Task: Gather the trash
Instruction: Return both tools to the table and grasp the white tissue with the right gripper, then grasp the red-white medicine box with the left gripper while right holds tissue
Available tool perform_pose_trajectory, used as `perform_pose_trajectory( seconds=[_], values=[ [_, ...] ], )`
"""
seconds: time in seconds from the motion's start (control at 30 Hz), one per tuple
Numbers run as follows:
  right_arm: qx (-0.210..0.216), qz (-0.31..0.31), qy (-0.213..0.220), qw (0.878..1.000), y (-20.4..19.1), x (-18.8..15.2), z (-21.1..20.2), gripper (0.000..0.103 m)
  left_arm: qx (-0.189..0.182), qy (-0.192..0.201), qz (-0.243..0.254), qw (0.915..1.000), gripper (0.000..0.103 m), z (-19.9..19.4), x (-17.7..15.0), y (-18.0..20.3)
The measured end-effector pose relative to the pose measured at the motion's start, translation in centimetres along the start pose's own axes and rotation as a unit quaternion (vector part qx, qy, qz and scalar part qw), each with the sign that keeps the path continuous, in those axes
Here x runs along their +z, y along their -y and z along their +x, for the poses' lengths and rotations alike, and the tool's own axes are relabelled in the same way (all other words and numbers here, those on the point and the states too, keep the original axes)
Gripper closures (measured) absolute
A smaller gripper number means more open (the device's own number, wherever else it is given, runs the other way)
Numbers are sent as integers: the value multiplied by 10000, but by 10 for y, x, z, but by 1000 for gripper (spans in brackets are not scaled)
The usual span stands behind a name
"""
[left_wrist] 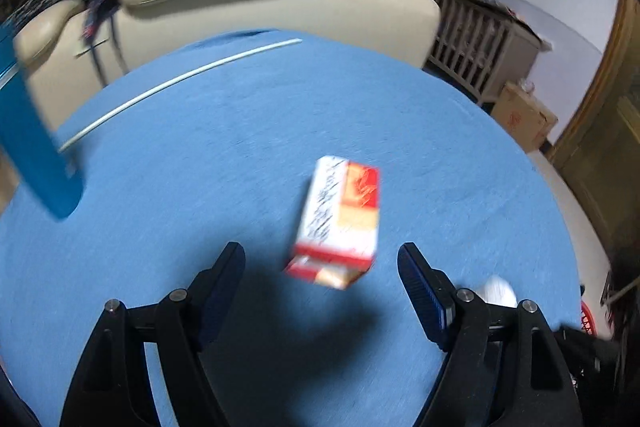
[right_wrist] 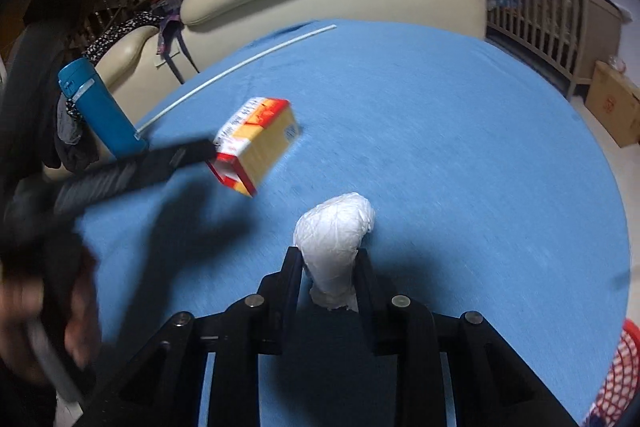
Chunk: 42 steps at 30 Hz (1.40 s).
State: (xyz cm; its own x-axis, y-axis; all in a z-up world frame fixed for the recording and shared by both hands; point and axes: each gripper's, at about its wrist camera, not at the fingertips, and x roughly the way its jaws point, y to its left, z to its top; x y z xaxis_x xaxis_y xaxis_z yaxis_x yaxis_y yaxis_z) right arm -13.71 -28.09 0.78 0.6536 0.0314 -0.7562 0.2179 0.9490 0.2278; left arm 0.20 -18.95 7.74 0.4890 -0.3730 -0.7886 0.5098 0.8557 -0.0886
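Item: round table, blue cloth.
Right gripper: jaws closed tight on a crumpled white paper wad, pinched at its narrow near end, bulk resting on the cloth. Risk: thin tail tears or slips when lifted.
Left gripper: jaws wide, empty, straddling a red-and-yellow carton lying flat near table centre. Risk: fast approach could knock the carton askew; open end flap may crush.
Red mesh basket: at table edge, likely drop point
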Motion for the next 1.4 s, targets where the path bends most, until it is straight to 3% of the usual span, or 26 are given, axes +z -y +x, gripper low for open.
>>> perform_pose_trajectory(
  seconds=[0.13,0.17,0.2,0.3,0.43,0.67,0.9,1.4],
  values=[
    [-86,8,-45,10000,10,-11,-8,75,247,-307,248,9989,25,32,9,14],
    [-86,4,-40,10000,10,-12,-11,75,282,-342,278,9986,56,36,8,14],
    [-98,-14,-26,9999,11,-14,-13,75,432,-374,334,9978,54,38,6,14],
    [-114,-80,42,9999,7,-16,-21,75,234,-392,158,9988,54,27,-2,7],
    [-84,-92,105,9999,0,-19,-29,75,301,-202,-66,9993,54,-9,-26,-9],
    [-18,-133,182,9997,-24,-36,-43,75,723,-64,-211,9971,54,-58,-73,-28],
    [-65,-270,217,9994,-46,-59,-59,75,897,19,-442,9950,54,-97,-116,-41],
    [-264,-637,578,9959,-77,-83,-104,75,849,436,-448,9944,54,-145,-134,-28]
  ],
)
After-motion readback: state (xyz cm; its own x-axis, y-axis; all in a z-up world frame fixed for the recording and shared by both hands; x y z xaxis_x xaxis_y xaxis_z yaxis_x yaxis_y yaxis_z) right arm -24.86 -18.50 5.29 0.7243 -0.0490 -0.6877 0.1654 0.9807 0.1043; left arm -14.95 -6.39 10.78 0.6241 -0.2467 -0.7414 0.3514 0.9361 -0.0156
